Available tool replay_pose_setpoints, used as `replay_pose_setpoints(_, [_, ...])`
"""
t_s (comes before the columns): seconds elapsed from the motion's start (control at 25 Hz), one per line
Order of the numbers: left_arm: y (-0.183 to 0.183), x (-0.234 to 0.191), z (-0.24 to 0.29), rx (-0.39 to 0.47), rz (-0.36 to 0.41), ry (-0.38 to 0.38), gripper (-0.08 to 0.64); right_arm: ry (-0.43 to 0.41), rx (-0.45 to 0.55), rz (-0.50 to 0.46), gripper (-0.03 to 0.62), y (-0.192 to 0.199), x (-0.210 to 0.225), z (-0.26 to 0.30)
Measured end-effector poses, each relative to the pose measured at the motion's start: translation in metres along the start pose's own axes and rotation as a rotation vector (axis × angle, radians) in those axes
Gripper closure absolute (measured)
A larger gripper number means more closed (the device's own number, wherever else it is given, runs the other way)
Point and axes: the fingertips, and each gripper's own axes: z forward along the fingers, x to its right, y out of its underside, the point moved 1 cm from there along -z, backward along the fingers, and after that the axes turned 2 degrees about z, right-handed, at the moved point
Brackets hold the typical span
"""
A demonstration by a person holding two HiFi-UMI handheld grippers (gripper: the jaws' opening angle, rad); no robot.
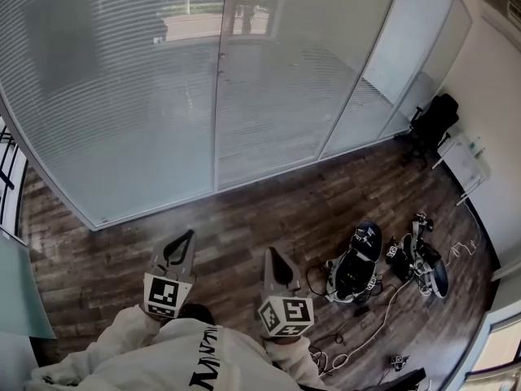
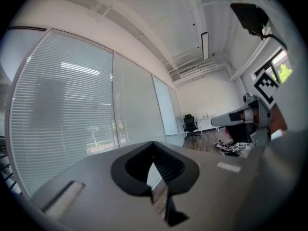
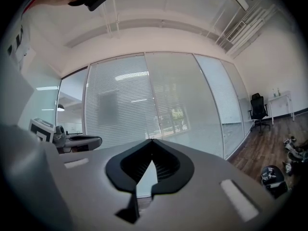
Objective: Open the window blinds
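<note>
White slatted window blinds [image 1: 122, 96] hang behind a long glass wall across the top of the head view. Their slats are tilted so that trees and a street show only dimly through them. The blinds [image 2: 62, 124] fill the left of the left gripper view, and the blinds [image 3: 120, 105] fill the middle of the right gripper view. My left gripper [image 1: 189, 236] and right gripper [image 1: 270, 252] are held side by side over the wooden floor, pointing level at the glass, well short of it. Both the left gripper [image 2: 153, 143] and the right gripper [image 3: 151, 141] are shut, tips together, holding nothing.
A vertical frame post [image 1: 220, 80] divides the glass panels. On the floor to the right lie a dark bag [image 1: 358, 263], other gear [image 1: 419, 255] and loose cables [image 1: 383, 316]. A black office chair [image 1: 431, 120] and a white desk [image 1: 464, 161] stand at the far right.
</note>
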Motion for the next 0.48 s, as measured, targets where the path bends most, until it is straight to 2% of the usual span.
replay_pose_setpoints(0.48, [-0.008,0.002,0.035,0.002,0.026,0.045,0.560,0.034,0.013,0.020,0.591,-0.006,0.023,0.016])
